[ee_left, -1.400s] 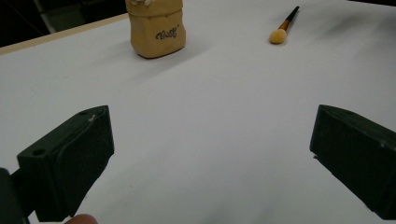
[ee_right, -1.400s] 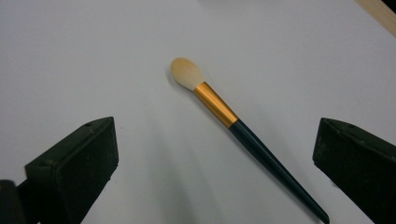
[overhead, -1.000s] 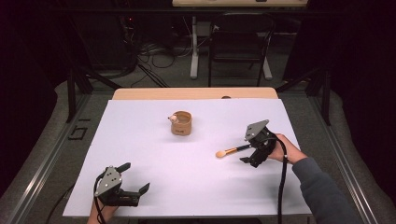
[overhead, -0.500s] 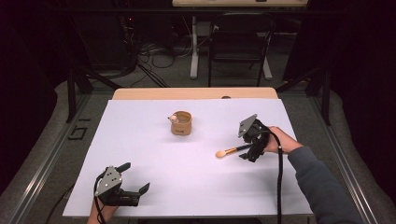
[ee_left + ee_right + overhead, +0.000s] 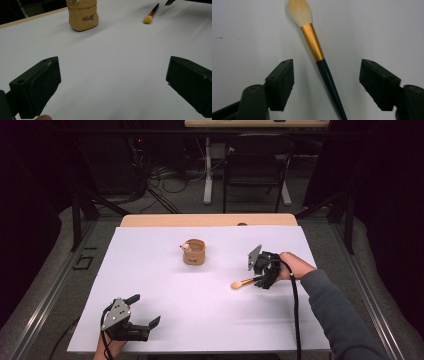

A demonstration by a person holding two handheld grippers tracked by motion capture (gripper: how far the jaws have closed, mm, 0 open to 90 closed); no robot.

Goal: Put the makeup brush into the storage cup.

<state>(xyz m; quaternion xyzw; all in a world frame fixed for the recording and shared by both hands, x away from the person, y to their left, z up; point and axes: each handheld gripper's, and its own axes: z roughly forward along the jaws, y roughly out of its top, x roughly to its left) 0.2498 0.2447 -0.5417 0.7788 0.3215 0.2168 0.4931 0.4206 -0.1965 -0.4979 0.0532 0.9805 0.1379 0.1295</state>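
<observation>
**Brush between the right claw's parted jaws**

The brush (image 5: pixel 319 60) lies flat on the white counter (image 5: pixel 165 285), its dark handle running between the jaws of the right claw (image 5: pixel 262 279), touching neither pad. Those jaws have just been closing and stand partly open around it. Its pale tuft points away from the claw. The left claw (image 5: pixel 142 315) sits wide at the counter's near edge, well apart from the tan pot (image 5: pixel 193 253).

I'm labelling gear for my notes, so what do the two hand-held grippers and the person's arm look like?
Both are black. The left hand-held gripper and right hand-held gripper each carry a grey three-cornered plate on top. Their blocky jaw pads have small round holes. A black cable trails along a grey-blue sleeve.
</observation>
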